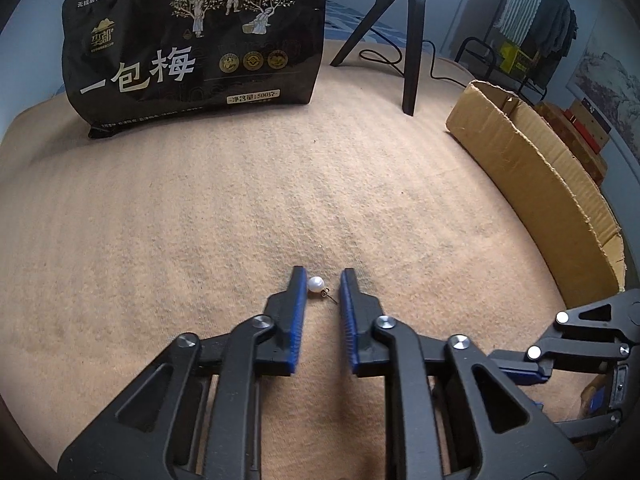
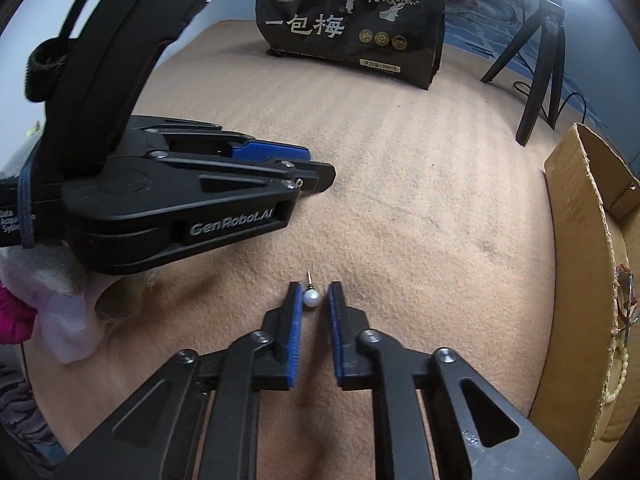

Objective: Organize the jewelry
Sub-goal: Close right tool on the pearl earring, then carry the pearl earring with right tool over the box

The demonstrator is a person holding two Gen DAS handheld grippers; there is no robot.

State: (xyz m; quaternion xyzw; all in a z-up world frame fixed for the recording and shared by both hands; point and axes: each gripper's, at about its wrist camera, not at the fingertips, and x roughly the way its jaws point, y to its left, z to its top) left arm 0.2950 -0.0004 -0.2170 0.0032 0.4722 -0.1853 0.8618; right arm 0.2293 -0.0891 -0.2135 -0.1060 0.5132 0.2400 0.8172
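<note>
Peach blanket [image 1: 200, 208] covers the surface. Left gripper [image 1: 323, 282] brackets a pearl earring [image 1: 316, 283]; the pearl touches its left pad, a gap on the right. Right gripper [image 2: 314, 294] likewise brackets a pearl stud [image 2: 311, 298], jaws narrow, not clamped.

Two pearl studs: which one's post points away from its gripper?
The stud at the right gripper: post points forward. The left gripper stud has its post sideways.

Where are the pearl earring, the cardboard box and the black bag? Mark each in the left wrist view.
pearl earring [image 1: 316, 282]: left wrist view, the pearl.
cardboard box [image 1: 532, 184]: left wrist view, outer wall.
black bag [image 1: 192, 40]: left wrist view, printed front.
</note>
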